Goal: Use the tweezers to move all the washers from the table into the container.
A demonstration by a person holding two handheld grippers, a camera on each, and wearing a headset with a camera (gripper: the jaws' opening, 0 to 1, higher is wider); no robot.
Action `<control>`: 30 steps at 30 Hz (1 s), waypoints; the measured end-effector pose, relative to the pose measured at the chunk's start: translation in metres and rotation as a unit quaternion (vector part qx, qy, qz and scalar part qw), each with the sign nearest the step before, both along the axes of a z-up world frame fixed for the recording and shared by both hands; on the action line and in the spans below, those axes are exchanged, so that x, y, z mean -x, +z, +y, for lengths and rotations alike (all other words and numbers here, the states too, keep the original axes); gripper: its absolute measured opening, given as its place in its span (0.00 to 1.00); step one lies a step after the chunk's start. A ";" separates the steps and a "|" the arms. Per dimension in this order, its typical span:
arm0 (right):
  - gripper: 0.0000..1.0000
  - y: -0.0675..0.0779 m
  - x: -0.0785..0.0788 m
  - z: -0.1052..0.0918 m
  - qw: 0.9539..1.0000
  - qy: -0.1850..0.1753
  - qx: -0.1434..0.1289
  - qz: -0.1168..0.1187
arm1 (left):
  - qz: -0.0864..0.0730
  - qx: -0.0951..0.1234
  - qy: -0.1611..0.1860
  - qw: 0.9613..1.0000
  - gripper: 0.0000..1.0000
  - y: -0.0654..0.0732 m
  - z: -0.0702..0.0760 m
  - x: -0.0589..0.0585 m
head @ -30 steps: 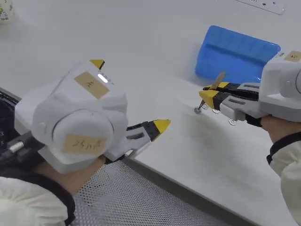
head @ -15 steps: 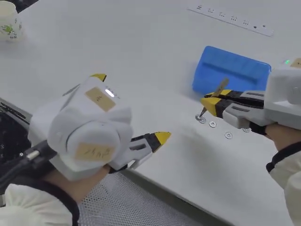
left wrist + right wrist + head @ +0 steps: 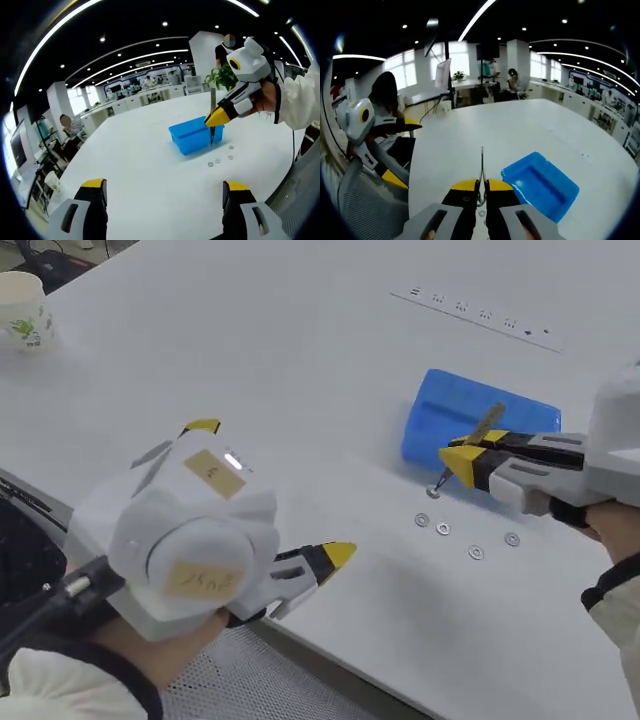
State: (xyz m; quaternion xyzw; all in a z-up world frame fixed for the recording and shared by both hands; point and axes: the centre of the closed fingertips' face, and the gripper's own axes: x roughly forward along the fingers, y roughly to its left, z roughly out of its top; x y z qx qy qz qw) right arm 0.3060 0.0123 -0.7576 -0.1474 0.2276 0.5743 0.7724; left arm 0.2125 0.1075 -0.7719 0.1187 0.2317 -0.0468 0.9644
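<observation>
At the white bench [image 3: 300,360], your right gripper [image 3: 460,462] has its yellow-tipped fingers clenched on a pair of tweezers [image 3: 488,422]. The tweezers slant down to a point just in front of the near wall of the blue container [image 3: 470,405]. Four washers [image 3: 442,529] lie loose on the bench just beside that wall, strung out in a ragged row. A fifth washer [image 3: 432,493] shows right at the tweezer tips (whether it is gripped or merely touched, you cannot tell from here).

Your left gripper [image 3: 272,489] hangs over the bench's near edge, well apart from the work, with its fingers spread wide and grasping nothing. Its own view looks across the bench to the container [image 3: 192,135] and the washers [image 3: 217,161] beyond it.

In the right gripper view the tweezers [image 3: 482,162] stand straight up between the closed fingers, with the container [image 3: 540,185] to their right. A paper cup [image 3: 25,310] and a power strip [image 3: 480,312] sit at the bench's far reaches.
</observation>
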 end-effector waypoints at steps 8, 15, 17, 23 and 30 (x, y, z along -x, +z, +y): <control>0.01 0.010 -0.019 -0.001 1.000 -0.018 -0.008 -0.009 | 0.003 -0.003 0.000 1.000 0.98 -0.001 0.000 0.000; 0.01 0.012 -0.032 0.000 0.999 -0.031 -0.015 -0.008 | -0.012 -0.001 0.006 1.000 0.99 0.004 0.003 -0.001; 0.01 0.012 -0.035 0.001 0.999 -0.034 -0.014 -0.009 | -0.008 -0.004 0.006 1.000 0.99 0.003 0.003 -0.001; 0.01 0.009 -0.050 0.005 0.999 -0.046 -0.020 -0.011 | -0.001 -0.007 0.003 1.000 0.99 0.000 0.002 0.000; 0.01 0.002 -0.069 0.012 0.998 -0.061 -0.023 -0.017 | 0.007 -0.010 -0.003 1.000 0.99 -0.003 0.000 0.000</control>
